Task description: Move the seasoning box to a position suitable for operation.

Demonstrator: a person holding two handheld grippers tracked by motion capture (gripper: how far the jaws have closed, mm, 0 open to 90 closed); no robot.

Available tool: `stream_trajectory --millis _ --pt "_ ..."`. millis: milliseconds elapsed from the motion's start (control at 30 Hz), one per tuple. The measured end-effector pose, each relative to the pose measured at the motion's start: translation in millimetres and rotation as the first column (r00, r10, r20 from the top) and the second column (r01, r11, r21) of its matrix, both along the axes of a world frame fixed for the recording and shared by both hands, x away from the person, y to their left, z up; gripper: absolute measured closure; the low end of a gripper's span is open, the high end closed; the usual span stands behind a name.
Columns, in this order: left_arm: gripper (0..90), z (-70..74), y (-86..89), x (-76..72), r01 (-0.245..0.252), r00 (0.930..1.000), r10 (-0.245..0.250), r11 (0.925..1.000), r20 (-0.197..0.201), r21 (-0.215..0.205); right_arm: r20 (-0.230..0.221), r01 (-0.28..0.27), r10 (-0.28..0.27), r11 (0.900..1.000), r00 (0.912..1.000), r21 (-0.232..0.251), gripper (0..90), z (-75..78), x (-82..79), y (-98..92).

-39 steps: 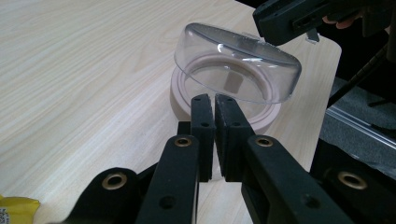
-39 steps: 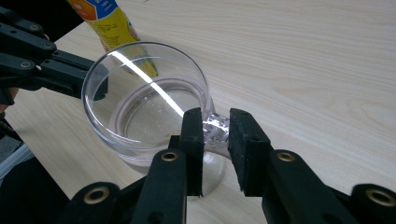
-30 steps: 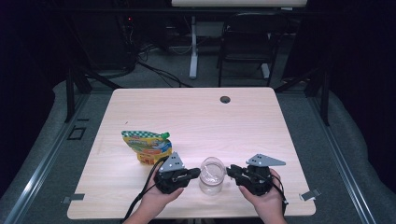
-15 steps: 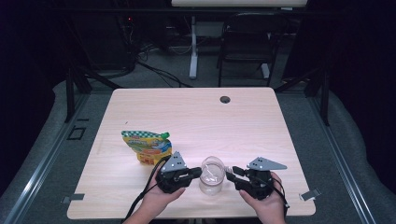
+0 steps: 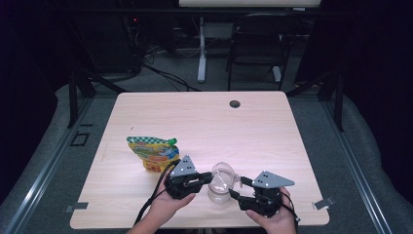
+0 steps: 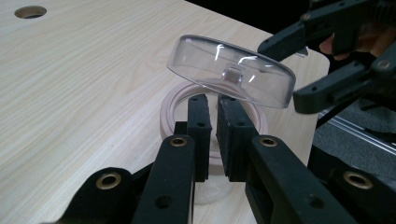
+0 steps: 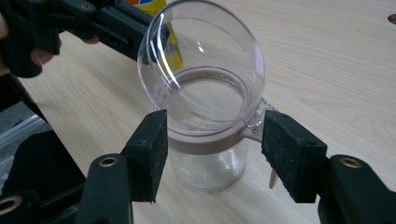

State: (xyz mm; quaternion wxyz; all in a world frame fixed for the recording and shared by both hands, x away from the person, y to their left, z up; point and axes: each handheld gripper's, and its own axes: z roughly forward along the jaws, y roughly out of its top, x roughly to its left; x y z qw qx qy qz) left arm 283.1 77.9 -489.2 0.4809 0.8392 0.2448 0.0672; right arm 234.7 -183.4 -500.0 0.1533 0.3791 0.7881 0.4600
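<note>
Table: one light wood table (image 5: 272, 131), with one small round hole (image 5: 235, 104) near its far edge.
Jar: one small see-through jar (image 5: 218, 192) stands near the front edge of the table, between the two grippers. It has a pale pink ring (image 7: 205, 140) around its mouth.
Lid: one clear round lid (image 6: 231, 70) is hinged to the jar. It is tipped up and open, so the mouth of the jar is uncovered.
Pouch: one bright pouch (image 5: 153, 152), yellow and green, lies on the table to the left of the jar and a bit farther back. It is near the left gripper but apart from the jar.
In the way: the tipped-up lid stands between the two grippers.
Left gripper: the left gripper (image 5: 207, 179) has its jaws almost shut. In the left gripper view they sit at the near side of the jar, under the lid. Whether the pads pinch something of the jar, I cannot tell.
Right gripper: the right gripper (image 7: 212, 149) has just been opening. Its jaws stand wide, one on each side of the pink ring, and the pads do not touch the jar.
Hands: two hands, one on each gripper.
Behind the table: one dark chair (image 5: 255, 44), a white table leg (image 5: 201, 53) and some cables on the floor.
</note>
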Motion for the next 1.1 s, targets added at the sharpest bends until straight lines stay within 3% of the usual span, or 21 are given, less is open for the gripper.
stream_trajectory --millis 167,200,433,667,800,867,1100 --pt "83.3 0.7 -0.5 0.0 0.002 1.0000 -0.002 1.0000 0.004 -0.008 0.020 0.001 0.000 0.999 0.9998 -0.033 39.2 -2.4 0.6 8.7" --pt "83.1 0.1 -0.4 -0.1 0.003 1.0000 -0.003 1.0000 0.004 -0.001 0.046 0.017 -0.014 0.998 0.9988 -0.068 39.2 -4.4 0.8 12.7" --pt "82.8 -6.7 -0.9 -0.7 -0.004 1.0000 0.004 0.9999 -0.001 0.015 0.095 0.037 -0.029 0.996 0.9951 -0.082 39.5 -7.2 -0.9 21.0" --pt "81.8 -17.1 0.2 1.3 -0.011 0.9997 0.012 0.9989 -0.021 0.045 0.105 0.037 -0.032 0.998 0.9940 -0.055 41.5 -4.5 -1.6 17.7" --pt "81.6 -17.7 1.1 2.3 -0.006 0.9996 0.008 0.9991 -0.027 0.043 0.113 0.047 -0.042 0.998 0.9927 -0.041 41.9 -3.5 -2.8 15.0" --pt "80.7 -18.2 1.9 3.9 -0.009 0.9987 0.011 0.9993 -0.049 0.037 0.114 0.054 -0.050 0.998 0.9922 -0.030 42.7 -3.2 -3.7 12.7" --pt "80.8 -18.2 1.9 3.5 -0.005 0.9991 0.006 0.9992 -0.041 0.040 0.115 0.078 -0.079 0.997 0.9903 0.010 45.5 -1.4 -5.6 4.6"
